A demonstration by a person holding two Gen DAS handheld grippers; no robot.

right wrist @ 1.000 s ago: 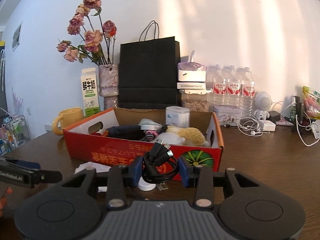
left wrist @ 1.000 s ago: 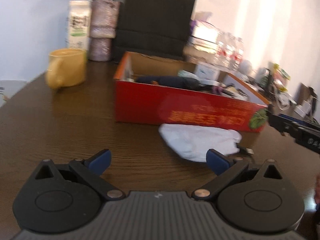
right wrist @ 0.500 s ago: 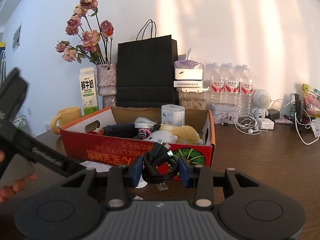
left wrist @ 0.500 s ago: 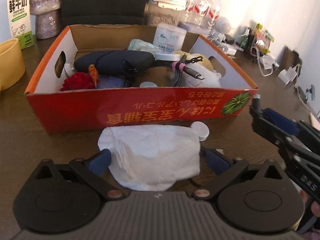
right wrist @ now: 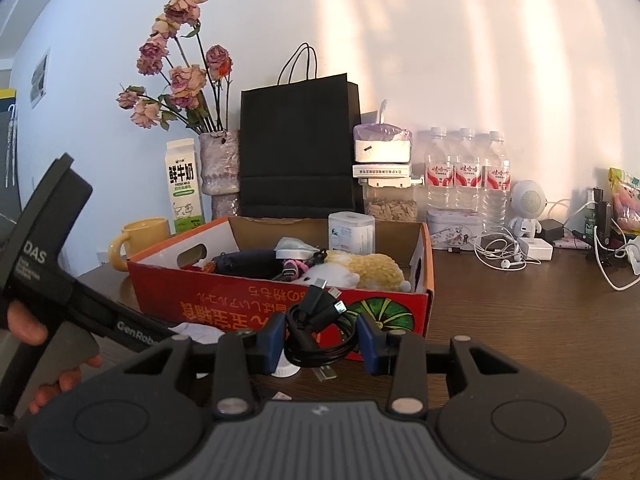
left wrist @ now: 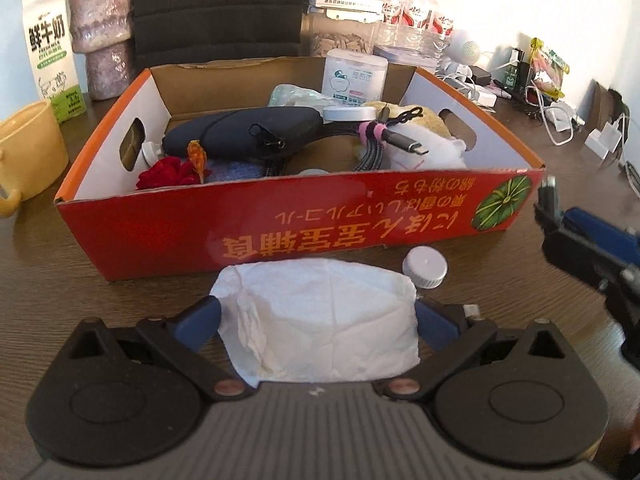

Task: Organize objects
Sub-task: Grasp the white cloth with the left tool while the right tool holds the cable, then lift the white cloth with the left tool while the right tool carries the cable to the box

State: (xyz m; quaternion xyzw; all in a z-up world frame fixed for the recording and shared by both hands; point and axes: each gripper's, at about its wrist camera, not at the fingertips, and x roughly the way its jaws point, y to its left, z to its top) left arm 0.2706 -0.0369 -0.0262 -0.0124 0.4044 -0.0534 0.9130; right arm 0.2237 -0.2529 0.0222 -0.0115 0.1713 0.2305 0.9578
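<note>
Left gripper (left wrist: 316,316) spread wide around white tissue (left wrist: 320,324) lying on table before red box (left wrist: 280,232), presumably lining up grab. Right gripper (right wrist: 322,338) clamps coiled black cable (right wrist: 318,332) near box front, probably headed inside.

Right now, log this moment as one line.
left tool: open around white tissue on table | right tool: shut on black cable coil | red box: ahead, holding clutter

One box (left wrist: 280,224), one tissue (left wrist: 328,320), one cap (left wrist: 425,267), one mug (right wrist: 140,240), one carton (right wrist: 182,188), one bag (right wrist: 298,152), three bottles (right wrist: 466,176), two grippers (left wrist: 318,322).
</note>
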